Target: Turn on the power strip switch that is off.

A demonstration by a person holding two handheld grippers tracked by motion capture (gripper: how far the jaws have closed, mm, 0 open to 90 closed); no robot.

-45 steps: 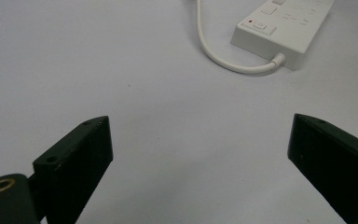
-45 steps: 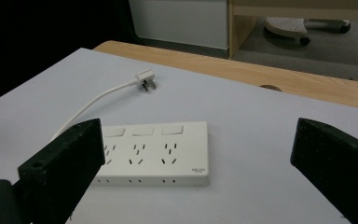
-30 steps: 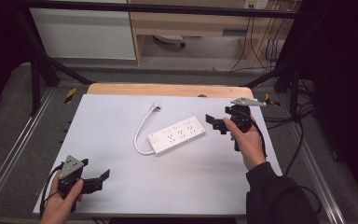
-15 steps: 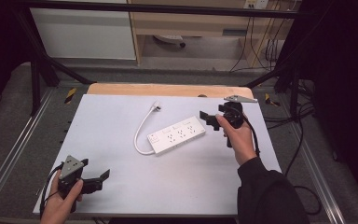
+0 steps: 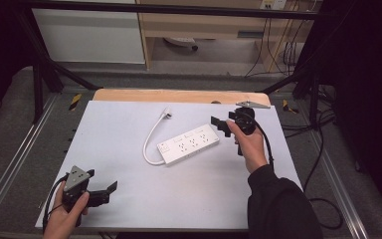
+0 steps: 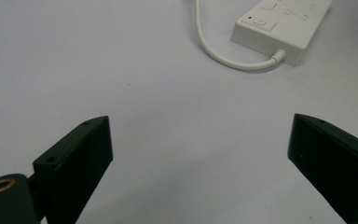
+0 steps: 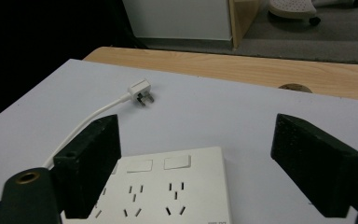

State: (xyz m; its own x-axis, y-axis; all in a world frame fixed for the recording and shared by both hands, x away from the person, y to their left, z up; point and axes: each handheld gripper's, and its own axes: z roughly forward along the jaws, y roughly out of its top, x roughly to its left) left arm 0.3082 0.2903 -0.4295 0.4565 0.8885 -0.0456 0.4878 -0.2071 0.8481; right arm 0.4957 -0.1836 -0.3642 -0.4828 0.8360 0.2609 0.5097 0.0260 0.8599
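Note:
A white power strip (image 5: 188,145) lies at an angle in the middle of the white tabletop (image 5: 114,129). Its white cable (image 5: 150,142) curves away to a plug (image 5: 167,115) lying on the table behind it. My right gripper (image 5: 223,124) hovers at the strip's right end, open. Its jaws have just been closing a little. In the right gripper view the gripper (image 7: 196,163) frames the strip's end (image 7: 168,191) without the pads touching it, and the plug (image 7: 140,91) lies beyond. My left gripper (image 5: 108,193) rests open near the front left corner, and the left gripper view has it (image 6: 200,163) facing the strip's switch end (image 6: 279,23).
A wooden strip (image 5: 179,95) borders the table's far edge. Metal frame rails (image 5: 15,164) run along both sides. Dark cables (image 5: 323,149) trail over the floor at the right. A cabinet (image 5: 89,35) and a shelf unit stand behind the table.
My right gripper has moved left and slightly down, up to the power strip's right end. My left gripper and the strip have stayed where they were.

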